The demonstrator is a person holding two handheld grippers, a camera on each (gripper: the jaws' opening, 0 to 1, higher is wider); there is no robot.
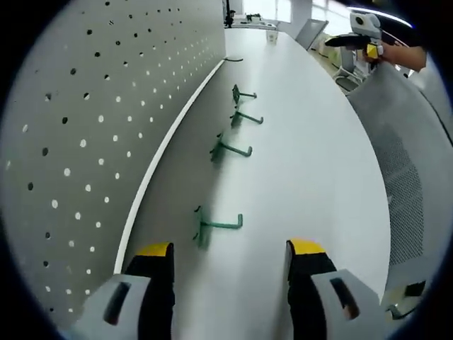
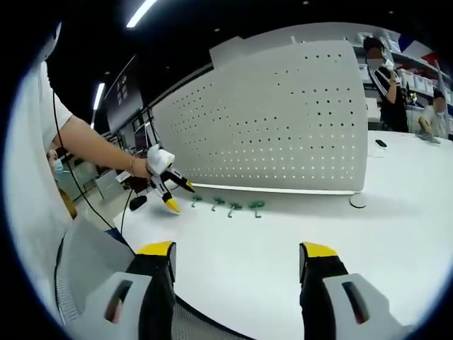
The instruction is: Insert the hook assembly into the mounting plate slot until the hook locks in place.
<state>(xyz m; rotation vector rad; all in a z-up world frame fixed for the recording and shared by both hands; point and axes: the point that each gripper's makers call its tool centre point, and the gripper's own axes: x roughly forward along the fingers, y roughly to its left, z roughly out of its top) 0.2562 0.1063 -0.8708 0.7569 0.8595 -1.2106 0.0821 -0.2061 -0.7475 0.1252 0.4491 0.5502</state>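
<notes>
Several green hooks lie in a row on the white table (image 1: 311, 163) beside the foot of the white pegboard (image 1: 78, 127). The nearest hook (image 1: 216, 225) lies just ahead of my left gripper (image 1: 231, 251), whose yellow-tipped jaws stand open and hold nothing. Farther hooks (image 1: 230, 149) run away along the board. In the right gripper view the pegboard (image 2: 283, 120) stands upright with the hooks (image 2: 234, 207) small at its base. My right gripper (image 2: 237, 249) is open and empty, well back from them. A hand holds the left gripper (image 2: 170, 188) left of the hooks.
A grey mesh chair back (image 1: 403, 142) stands at the table's right edge. The right gripper (image 1: 357, 39) shows far off at top right, held by a hand. Two people (image 2: 389, 78) stand beyond the table at the right. A small dark object (image 2: 381, 143) lies there.
</notes>
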